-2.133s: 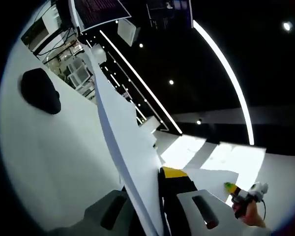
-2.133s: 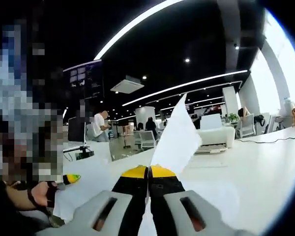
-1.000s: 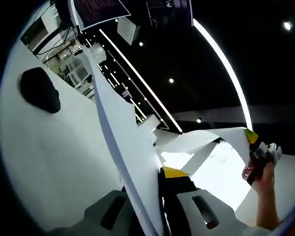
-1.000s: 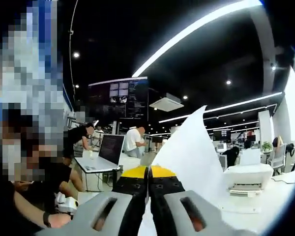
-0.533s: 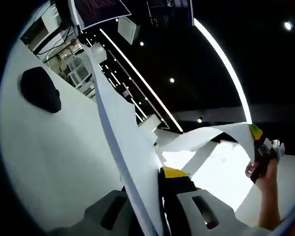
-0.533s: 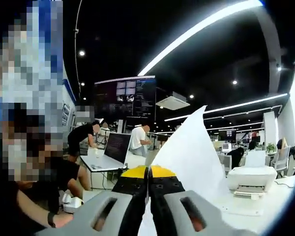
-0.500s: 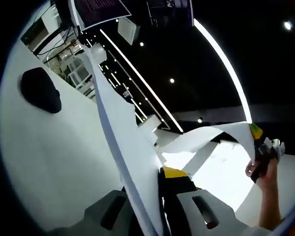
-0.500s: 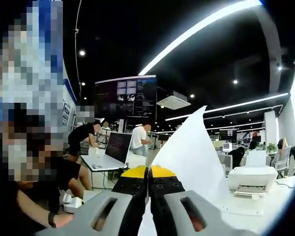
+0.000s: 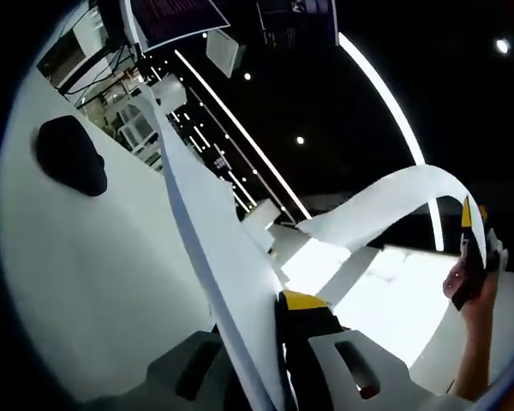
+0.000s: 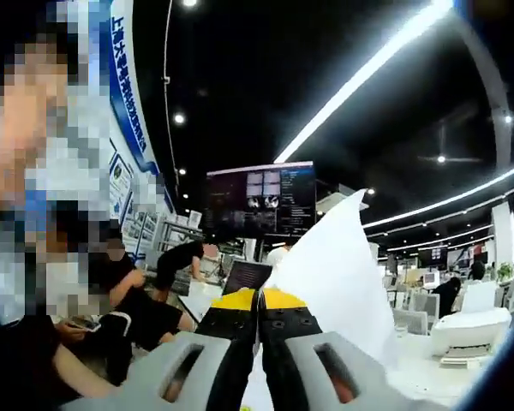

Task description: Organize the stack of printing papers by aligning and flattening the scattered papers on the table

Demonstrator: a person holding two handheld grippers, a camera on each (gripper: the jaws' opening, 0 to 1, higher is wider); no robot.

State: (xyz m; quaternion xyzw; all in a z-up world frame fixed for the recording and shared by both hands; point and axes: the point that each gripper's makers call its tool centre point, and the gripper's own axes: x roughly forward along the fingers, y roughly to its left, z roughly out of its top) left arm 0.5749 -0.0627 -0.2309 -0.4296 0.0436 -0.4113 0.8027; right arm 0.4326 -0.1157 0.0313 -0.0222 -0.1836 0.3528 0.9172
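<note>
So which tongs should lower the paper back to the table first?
Right, probably. The right tongs hold their end of the paper raised high, arching it, while the left tongs are shut on the paper low beside the table. Lowering the right end should flatten the arch.

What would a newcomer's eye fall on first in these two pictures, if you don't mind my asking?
In the left gripper view, a big white sheet of paper rises edge-on from the left tool, shut on it, and arcs in a curved band to the right tool, held by a hand at the right edge. Behind lies the white table with a black rounded object on it. In the right gripper view, the paper's pointed corner stands up from the shut tool.
</note>
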